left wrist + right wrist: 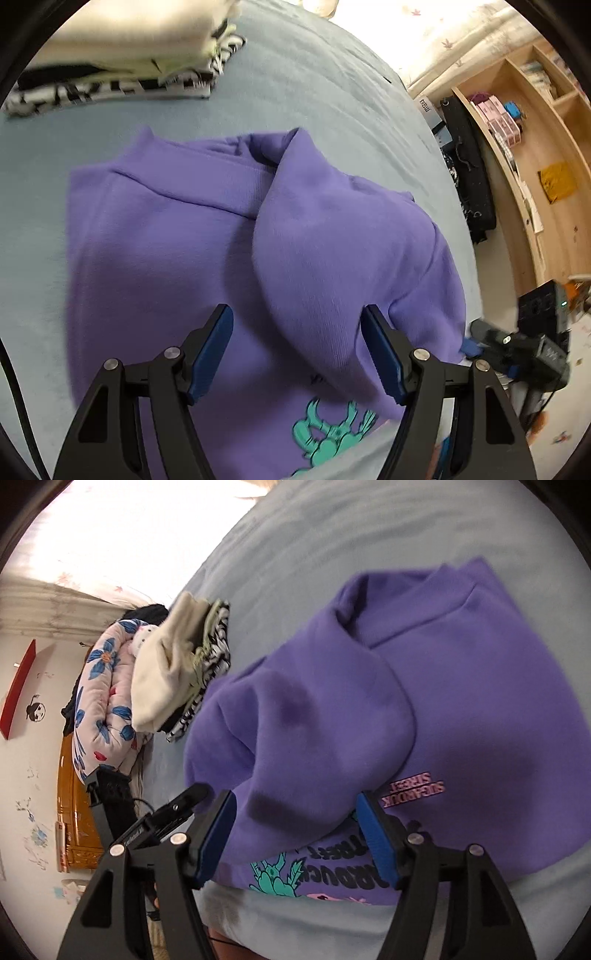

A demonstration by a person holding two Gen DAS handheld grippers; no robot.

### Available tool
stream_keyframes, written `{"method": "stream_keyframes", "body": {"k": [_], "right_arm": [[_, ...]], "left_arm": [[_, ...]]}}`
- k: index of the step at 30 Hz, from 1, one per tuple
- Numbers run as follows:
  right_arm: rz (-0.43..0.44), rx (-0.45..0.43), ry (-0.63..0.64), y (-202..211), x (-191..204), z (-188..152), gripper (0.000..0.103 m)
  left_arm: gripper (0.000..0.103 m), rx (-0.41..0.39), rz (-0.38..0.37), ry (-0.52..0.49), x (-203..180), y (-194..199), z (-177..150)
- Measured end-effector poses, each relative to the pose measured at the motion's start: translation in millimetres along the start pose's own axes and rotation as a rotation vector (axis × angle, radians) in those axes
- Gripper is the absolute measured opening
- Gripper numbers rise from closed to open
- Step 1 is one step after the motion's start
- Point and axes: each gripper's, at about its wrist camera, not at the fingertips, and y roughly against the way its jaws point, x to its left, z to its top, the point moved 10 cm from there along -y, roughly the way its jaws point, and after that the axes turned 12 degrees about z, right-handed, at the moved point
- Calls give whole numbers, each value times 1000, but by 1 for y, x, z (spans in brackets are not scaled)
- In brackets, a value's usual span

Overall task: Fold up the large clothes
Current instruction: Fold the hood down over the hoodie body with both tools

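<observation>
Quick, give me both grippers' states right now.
Left gripper: open, holding nothing, above the purple sweatshirt.
Right gripper: open, holding nothing, sweatshirt fold between its jaws.

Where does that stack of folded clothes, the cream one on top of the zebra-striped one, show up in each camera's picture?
Left wrist view: the stack of folded clothes lies at the top left, beyond the purple sweatshirt.
Right wrist view: the stack sits left of centre, tipped sideways, beside a floral quilt.
Shared landmark: the purple sweatshirt on the grey-blue bedsheet.

Purple sweatshirt point(229, 236) folded on grey bed point(332, 92), left gripper point(297, 350) jaws apart above it
</observation>
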Motion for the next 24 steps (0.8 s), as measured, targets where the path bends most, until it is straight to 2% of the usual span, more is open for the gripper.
{"method": "stream_keyframes", "body": {"k": [3,4,5,6,7,8,9,10,13,14,16,20,22,24], "right_arm": [[14,17,-58,-16,-11,5,68],[27,16,-67,-19,-12,8,68],[40,11,-68,-23,-11,12,69],[43,2,-59,-25,-10,16,68],[48,-16,-30,-25,-5,21,62],[47,-27,27,-26,3,26,47],[50,-37,112,-26,16,30,37],[77,-64,193,-22,31,32,33],[180,-140,370,-8,61,25,29],[190,-144,404,-6,61,19,28],[168,-121,419,-7,45,5,28],[16,-41,345,-13,-30,-25,27],[25,-39,318,-10,-48,-36,27],[7,-63,329,-4,-49,-41,26]], "left_arm": [[70,34,-58,6,-12,-13,2],[67,32,-65,2,-16,-15,3],[47,28,-75,-6,-20,-16,5],[33,9,-81,-25,-28,-14,8],[16,-11,-79,-40,-33,-13,11],[12,-57,-58,-53,-37,-7,15],[11,-132,-31,-68,-41,3,21],[10,-197,-24,-86,-45,14,25],[9,-377,-42,-144,-59,48,22],[9,-405,-35,-156,-59,52,15],[9,-409,-11,-169,-54,48,-4],[9,-298,60,-179,-33,8,-53],[9,-259,77,-183,-23,-8,-69],[10,-274,93,-181,-26,-13,-73]]}}
